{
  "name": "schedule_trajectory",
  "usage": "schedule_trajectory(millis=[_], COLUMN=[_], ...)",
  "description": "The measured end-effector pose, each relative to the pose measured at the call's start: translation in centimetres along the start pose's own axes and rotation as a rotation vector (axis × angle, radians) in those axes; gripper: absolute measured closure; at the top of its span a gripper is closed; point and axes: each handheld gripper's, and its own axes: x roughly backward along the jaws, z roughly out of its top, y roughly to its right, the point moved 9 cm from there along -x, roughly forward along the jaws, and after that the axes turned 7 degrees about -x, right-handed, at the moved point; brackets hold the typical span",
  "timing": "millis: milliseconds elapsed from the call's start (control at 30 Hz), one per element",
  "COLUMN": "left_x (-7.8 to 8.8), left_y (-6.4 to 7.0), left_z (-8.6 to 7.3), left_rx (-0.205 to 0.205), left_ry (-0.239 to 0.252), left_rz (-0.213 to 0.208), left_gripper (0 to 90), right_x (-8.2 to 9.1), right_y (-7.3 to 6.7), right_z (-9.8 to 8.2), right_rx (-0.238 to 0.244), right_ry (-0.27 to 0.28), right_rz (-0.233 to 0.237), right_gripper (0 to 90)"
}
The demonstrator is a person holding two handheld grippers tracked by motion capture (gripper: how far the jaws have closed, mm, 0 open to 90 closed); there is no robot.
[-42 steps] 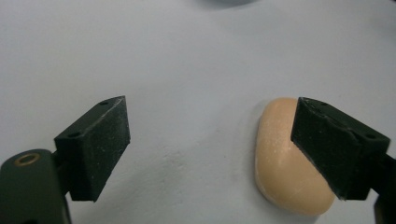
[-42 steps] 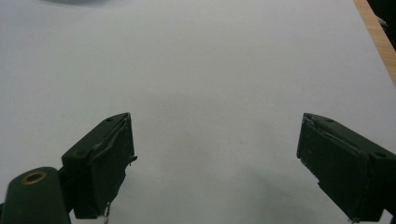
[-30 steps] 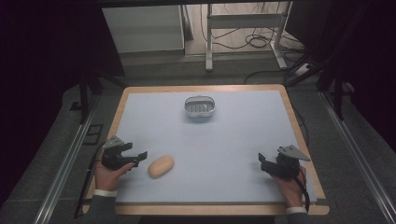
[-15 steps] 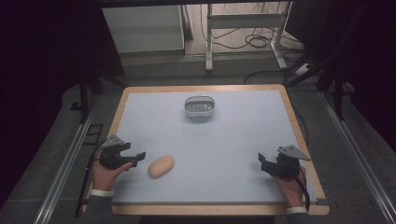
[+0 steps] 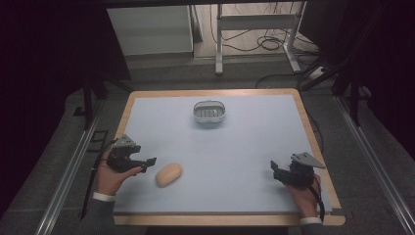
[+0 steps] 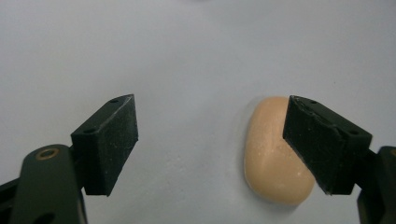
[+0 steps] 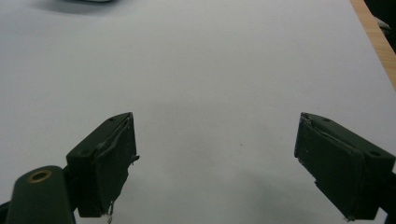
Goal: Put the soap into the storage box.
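The bread roll (image 5: 169, 174) is a plain pale peach-tan with faint light speckles. The desk (image 5: 244, 147) has a flat pale blue-grey top framed by a light wooden edge. The small basket (image 5: 209, 112) is silvery grey. Both the left hand-held gripper (image 5: 147, 164) and the right hand-held gripper (image 5: 275, 171) are matt black with grey top plates.

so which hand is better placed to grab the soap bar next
Left. The left gripper is open right beside the soap bar; the right gripper sits across the table.
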Motion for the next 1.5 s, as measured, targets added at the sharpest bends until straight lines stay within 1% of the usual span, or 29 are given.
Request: schedule_trajectory(millis=[33, 67, 167, 233, 333, 367, 433, 467, 500, 533, 567, 600, 767, 900, 1167, 1300, 1333, 1367, 1400, 1500], left_x=[0.0, 0.1, 0.1, 0.1, -0.1, -0.2, -0.4, -0.4, -0.5, -0.8, -0.8, -1.1, -1.7, -1.8, -2.5, -2.9, -3.1, -3.1, -3.3, -3.4], left_y=[0.0, 0.3, 0.5, 0.8, 1.1, 1.2, 1.5, 1.5, 1.6, 1.9, 1.9, 2.0, 2.4, 2.6, 3.8, 4.2, 4.5, 4.5, 4.8, 5.1], left_z=[0.0, 0.3, 0.6, 0.8, 1.1, 1.1, 1.1, 1.1, 1.1, 1.2, 1.2, 1.2, 1.2, 1.2, 0.9, 0.6, 0.5, 0.5, 0.3, 0.2], left_rx=[0.0, -0.013, -0.023, -0.049, -0.059, -0.069, -0.075, -0.075, -0.082, -0.102, -0.102, -0.113, -0.126, -0.137, -0.158, -0.167, -0.175, -0.175, -0.185, -0.191], left_ry=[0.0, -0.004, -0.007, -0.02, -0.028, -0.034, -0.05, -0.05, -0.057, -0.071, -0.071, -0.079, -0.096, -0.109, -0.149, -0.164, -0.175, -0.175, -0.181, -0.192], left_rz=[0.0, -0.016, -0.018, -0.021, -0.024, -0.027, -0.038, -0.038, -0.039, -0.042, -0.042, -0.044, -0.054, -0.062, -0.089, -0.094, -0.1, -0.1, -0.103, -0.111], left_gripper=[18.5, 18.0, 18.1, 18.3, 18.2, 18.2, 18.2, 18.2, 18.2, 18.3, 18.4, 18.4, 18.4, 18.4, 18.2, 18.1, 18.1, 18.1, 18.3, 18.3], right_x=[0.0, 0.0, 0.0, 0.0, 0.0, 0.0, 0.0, 0.0, 0.0, 0.1, 0.1, 0.0, 0.0, 0.0, 0.0, 0.0, 0.0, 0.0, 0.0, 0.0], right_y=[0.0, 0.0, -0.1, -0.1, -0.1, -0.1, -0.1, -0.1, -0.1, -0.1, -0.1, -0.2, -0.2, -0.2, -0.2, -0.2, -0.2, -0.2, -0.2, -0.2], right_z=[0.0, 0.0, 0.0, 0.0, 0.0, 0.0, 0.0, 0.0, 0.0, 0.0, 0.0, 0.0, 0.0, 0.0, -0.1, -0.1, 0.0, 0.0, 0.0, -0.1], right_rx=[0.0, 0.0, 0.007, 0.015, 0.014, 0.013, 0.011, 0.011, 0.014, 0.014, 0.014, 0.018, 0.022, 0.019, 0.021, 0.021, 0.021, 0.021, 0.021, 0.021], right_ry=[0.0, 0.002, 0.004, 0.004, 0.002, 0.002, 0.003, 0.003, 0.005, 0.005, 0.005, 0.004, 0.001, 0.0, -0.001, -0.001, 0.0, 0.0, 0.0, -0.001], right_rz=[0.0, -0.001, -0.004, -0.005, -0.001, 0.0, 0.001, 0.001, -0.001, -0.001, -0.001, -0.003, -0.005, -0.005, -0.008, -0.008, -0.009, -0.009, -0.009, -0.009], right_gripper=[13.1, 13.1, 13.1, 13.1, 13.1, 13.1, 13.1, 13.1, 13.1, 13.1, 13.1, 13.1, 13.1, 13.1, 13.1, 13.1, 13.1, 13.1, 13.1, 13.1])
